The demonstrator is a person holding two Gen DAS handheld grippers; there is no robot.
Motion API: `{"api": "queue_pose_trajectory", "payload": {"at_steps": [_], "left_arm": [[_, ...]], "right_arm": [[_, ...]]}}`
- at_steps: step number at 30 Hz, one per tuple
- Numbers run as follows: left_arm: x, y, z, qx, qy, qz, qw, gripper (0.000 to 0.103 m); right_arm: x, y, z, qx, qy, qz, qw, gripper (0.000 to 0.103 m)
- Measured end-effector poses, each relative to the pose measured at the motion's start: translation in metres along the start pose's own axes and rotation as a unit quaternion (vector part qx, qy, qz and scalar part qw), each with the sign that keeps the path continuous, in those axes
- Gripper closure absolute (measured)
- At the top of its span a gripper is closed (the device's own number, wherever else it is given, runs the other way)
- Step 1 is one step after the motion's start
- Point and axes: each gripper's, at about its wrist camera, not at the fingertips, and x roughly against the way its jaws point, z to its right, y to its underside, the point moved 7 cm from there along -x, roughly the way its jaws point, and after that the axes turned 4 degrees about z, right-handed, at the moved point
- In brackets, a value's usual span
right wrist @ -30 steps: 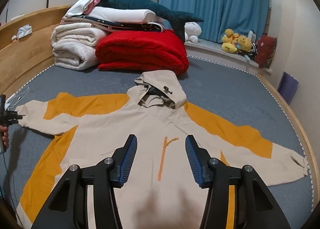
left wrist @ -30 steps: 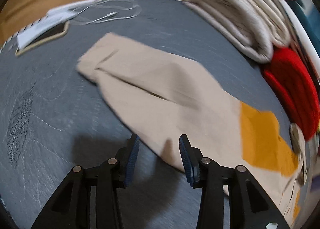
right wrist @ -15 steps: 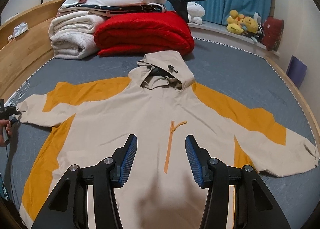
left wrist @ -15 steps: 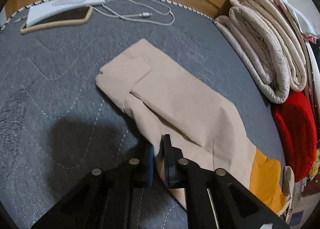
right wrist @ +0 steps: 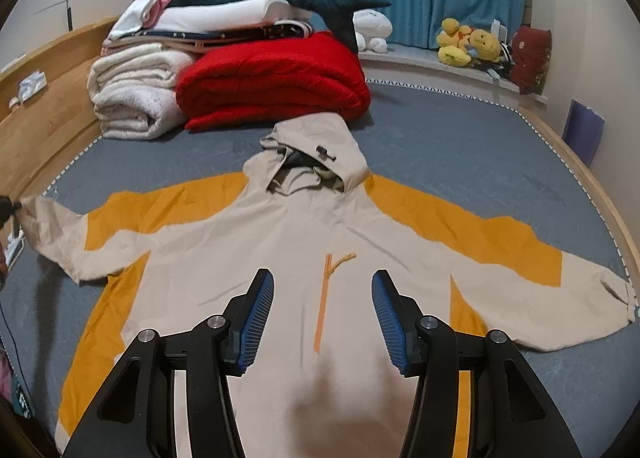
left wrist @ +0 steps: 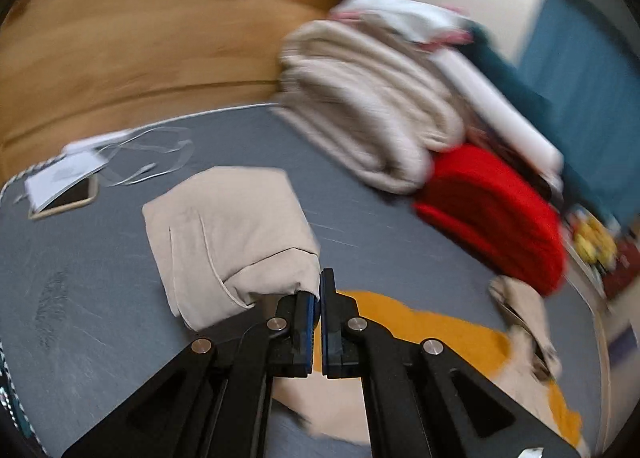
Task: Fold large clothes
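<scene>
Left wrist view: the left gripper [left wrist: 320, 290] is clenched on the jacket's sleeve [left wrist: 228, 234], lifted off the bed [right wrist: 460, 146]. Next, I judge, the sleeve goes across the jacket [right wrist: 280, 258], lying spread flat. The right gripper [right wrist: 323, 318] hovers empty, jaws opening. A phone [left wrist: 66, 202] and stacked blankets [right wrist: 132, 98] lie clear.

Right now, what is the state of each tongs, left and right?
Left tongs: closed on the jacket sleeve.
Right tongs: opening, holding nothing, above the jacket.
</scene>
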Motion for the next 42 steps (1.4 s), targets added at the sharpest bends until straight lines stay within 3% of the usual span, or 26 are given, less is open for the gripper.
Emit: {"api": "queue_pose_trajectory", "payload": {"at_steps": [2,5,7,9,10,11,12,14,15,16,17,19,22,26,31,34,38,42], "left_arm": [[0.022,0.017,0.053,-0.028,0.042,-0.005,0.9987,0.102],[0.042,0.049,0.122,-0.079,0.099,-0.008,0.9919,0.102],[0.047,0.084,0.172,-0.122,0.146,-0.024,0.9814,0.102],[0.043,0.132,0.218,-0.15,0.196,-0.065,0.9669,0.103],[0.04,0.154,0.236,-0.164,0.216,-0.088,0.9586,0.102],[0.037,0.183,0.255,-0.189,0.233,-0.112,0.9473,0.102],[0.033,0.207,0.269,-0.211,0.24,-0.131,0.9384,0.102],[0.024,0.246,0.283,-0.236,0.254,-0.183,0.9198,0.102],[0.015,0.272,0.285,-0.248,0.257,-0.235,0.9039,0.096],[0.008,0.284,0.282,-0.248,0.248,-0.266,0.8978,0.095],[0.002,0.291,0.273,-0.235,0.233,-0.293,0.8969,0.095],[0.001,0.282,0.265,-0.194,0.239,-0.307,0.9005,0.091],[0.006,0.25,0.255,-0.149,0.261,-0.296,0.9068,0.08],[0.004,0.218,0.23,-0.1,0.271,-0.298,0.9097,0.078],[-0.011,0.213,0.208,-0.058,0.257,-0.31,0.9135,0.078],[-0.017,0.196,0.194,-0.049,0.225,-0.281,0.9317,0.078],[-0.026,0.164,0.173,-0.059,0.165,-0.223,0.9591,0.078],[-0.038,0.146,0.155,-0.045,0.132,-0.195,0.9708,0.078]], "right_arm": [[0.002,-0.002,0.004,-0.005,-0.004,-0.003,1.0,0.02],[0.009,-0.006,0.013,-0.027,-0.002,-0.003,1.0,0.017],[0.014,-0.01,0.017,-0.046,0.001,-0.002,0.999,0.017],[0.017,-0.011,0.018,-0.052,0.008,-0.009,0.999,0.028],[0.016,-0.01,0.016,-0.053,0.003,-0.016,0.998,0.043],[0.014,-0.008,0.014,-0.06,-0.002,-0.023,0.998,0.05],[0.013,-0.005,0.014,-0.069,-0.006,-0.027,0.997,0.052],[0.008,0.003,0.012,-0.081,-0.014,-0.038,0.996,0.069],[0.004,0.007,0.01,-0.084,-0.017,-0.045,0.995,0.07],[0.002,0.011,0.008,-0.085,-0.017,-0.046,0.995,0.07],[-0.001,0.015,0.007,-0.088,-0.016,-0.049,0.995,0.07],[-0.005,0.022,0.005,-0.097,-0.012,-0.054,0.994,0.07],[-0.013,0.031,0.001,-0.113,-0.018,-0.062,0.991,0.069],[-0.025,0.043,-0.018,-0.116,-0.036,-0.077,0.99,0.069],[-0.035,0.055,-0.058,-0.084,-0.068,-0.09,0.99,0.069],[-0.04,0.059,-0.085,-0.048,-0.088,-0.095,0.99,0.068],[-0.053,0.073,-0.129,0.016,-0.117,-0.121,0.986,0.059],[-0.066,0.087,-0.165,0.049,-0.139,-0.14,0.979,0.057]]}}
